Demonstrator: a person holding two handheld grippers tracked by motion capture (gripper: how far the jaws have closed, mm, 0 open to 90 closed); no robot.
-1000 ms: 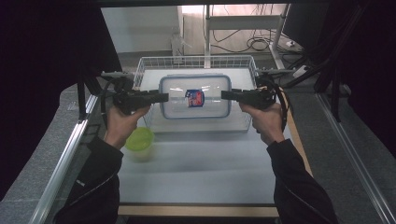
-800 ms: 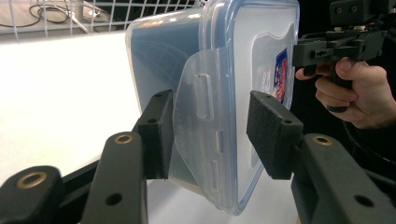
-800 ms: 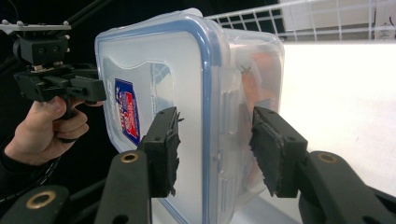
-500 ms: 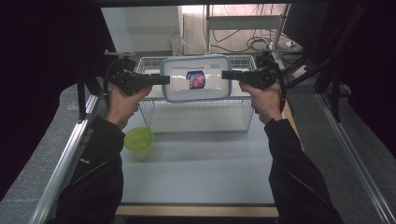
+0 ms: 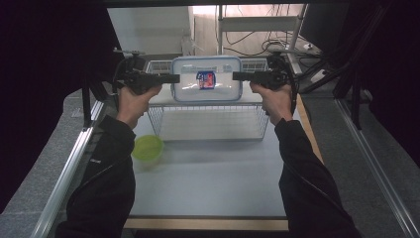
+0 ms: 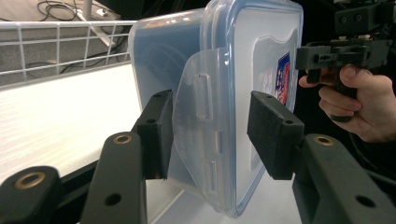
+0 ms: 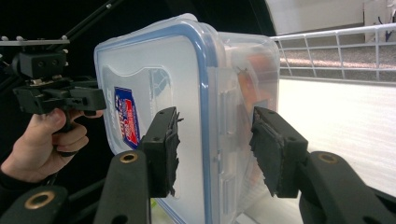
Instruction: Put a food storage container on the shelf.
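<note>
Container (image 5: 206,79) hangs between my grippers, long axis nine to three: left gripper (image 5: 171,78) pinches its nine-o'clock end, right gripper (image 5: 239,76) probably pinches three, above the wire basket (image 5: 210,124).

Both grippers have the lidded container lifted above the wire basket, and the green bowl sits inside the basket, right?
Not quite. The green bowl sits on the table, outside the wire basket, as the high view shows. The lidded container is held up between the left gripper and right gripper.

both my forearms reach forward, level, wrists straight. my left gripper (image 5: 171,78) and right gripper (image 5: 239,76) point inward at each other, jaws half closed, each clamping one end of the container (image 5: 206,79).
</note>
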